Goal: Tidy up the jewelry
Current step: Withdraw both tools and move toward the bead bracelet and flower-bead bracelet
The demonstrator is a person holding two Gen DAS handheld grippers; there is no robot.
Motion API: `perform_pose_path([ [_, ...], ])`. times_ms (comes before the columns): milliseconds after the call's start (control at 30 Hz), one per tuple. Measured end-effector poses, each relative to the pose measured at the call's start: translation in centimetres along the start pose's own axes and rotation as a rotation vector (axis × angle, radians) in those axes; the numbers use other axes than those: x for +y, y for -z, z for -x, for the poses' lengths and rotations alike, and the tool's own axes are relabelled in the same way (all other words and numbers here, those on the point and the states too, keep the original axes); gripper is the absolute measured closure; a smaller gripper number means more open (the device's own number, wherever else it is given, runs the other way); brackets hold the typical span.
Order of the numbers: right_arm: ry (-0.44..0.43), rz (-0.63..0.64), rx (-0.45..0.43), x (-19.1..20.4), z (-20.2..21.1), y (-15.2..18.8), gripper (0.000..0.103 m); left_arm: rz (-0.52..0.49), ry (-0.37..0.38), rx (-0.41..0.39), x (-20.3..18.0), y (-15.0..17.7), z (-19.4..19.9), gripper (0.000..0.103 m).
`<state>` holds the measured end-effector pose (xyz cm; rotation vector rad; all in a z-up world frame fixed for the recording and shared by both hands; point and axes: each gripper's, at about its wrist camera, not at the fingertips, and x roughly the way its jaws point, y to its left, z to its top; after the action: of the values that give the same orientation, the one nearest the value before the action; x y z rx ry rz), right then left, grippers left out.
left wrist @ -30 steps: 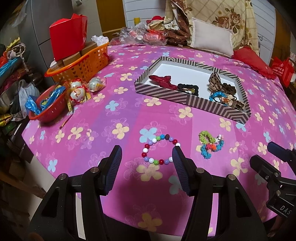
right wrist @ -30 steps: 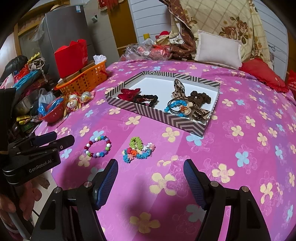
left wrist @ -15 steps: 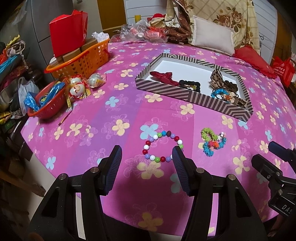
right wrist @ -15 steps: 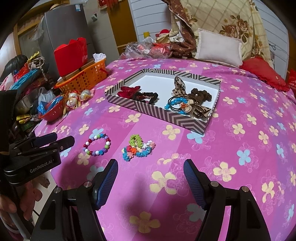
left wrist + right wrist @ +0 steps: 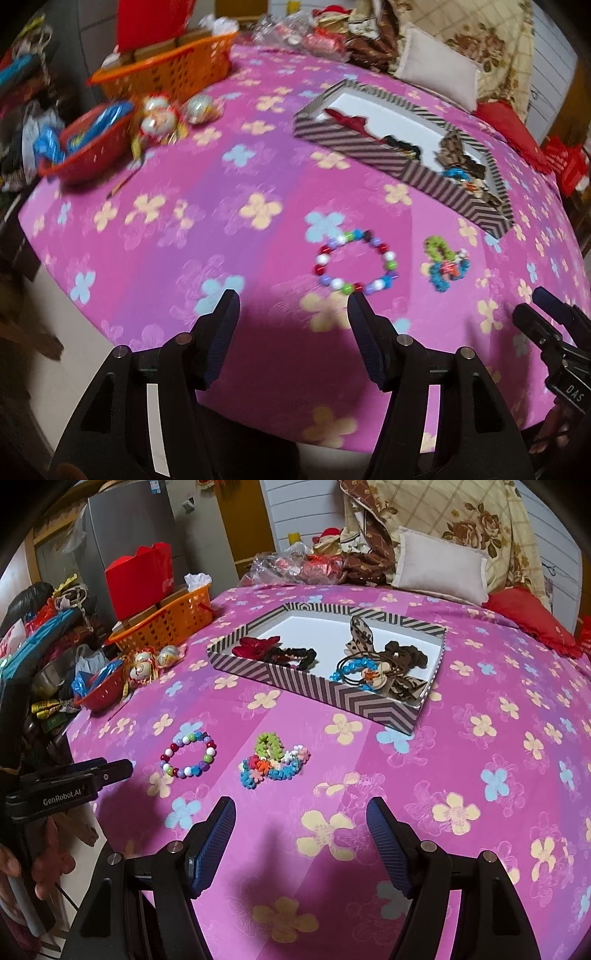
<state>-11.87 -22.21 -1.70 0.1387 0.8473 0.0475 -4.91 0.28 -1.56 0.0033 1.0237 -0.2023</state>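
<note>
Both cams sit on the grippers, looking forward and down along the fingers at the pink floral bedspread [image 5: 480,664]. Left view is closer, low over the bed edge. Both catch the striped tray [image 5: 458,192] [image 5: 332,696] mid-frame.

The right gripper [image 5: 301,843], black with blue ribbed pads, is hovering with jaws apart and empty over a pink flowered bedspread [image 5: 461,775]. Beyond its fingertips a cluster of small flower-shaped plastic rings [image 5: 273,762] is lying beside a round bracelet of multicoloured beads [image 5: 189,754]. Farther back, a shallow striped cardboard tray [image 5: 332,692] is holding a red bow [image 5: 258,646] and dark hair ties. At the left edge a hand [image 5: 44,864] is gripping the black left gripper [image 5: 92,775], its jaws opening.
</note>
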Motion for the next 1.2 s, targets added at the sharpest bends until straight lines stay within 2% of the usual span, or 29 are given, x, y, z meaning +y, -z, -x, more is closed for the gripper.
perform_pose_path([
  [200, -0.006, 0.019, 0.024, 0.6, -1.2, 0.1, 0.032, 0.054, 0.020, 0.034, 1.8, 0.1, -1.0, 0.042],
  [467, -0.014, 0.043, 0.043, 1.2, -3.0, 0.0, 0.032, 0.043, 0.039, 0.054, 0.9, -0.3, -2.3, 0.042],
  [967, -0.018, 0.082, 0.059, 2.2, -5.9, -1.5, 0.032, 0.028, 0.005, 0.061, -0.4, -1.3, -4.3, 0.042],
  [1200, -0.005, 0.105, 0.065, 2.6, -7.4, -2.1, 0.032, 0.005, -0.014, 0.040, -1.2, -1.8, -4.5, 0.042],
])
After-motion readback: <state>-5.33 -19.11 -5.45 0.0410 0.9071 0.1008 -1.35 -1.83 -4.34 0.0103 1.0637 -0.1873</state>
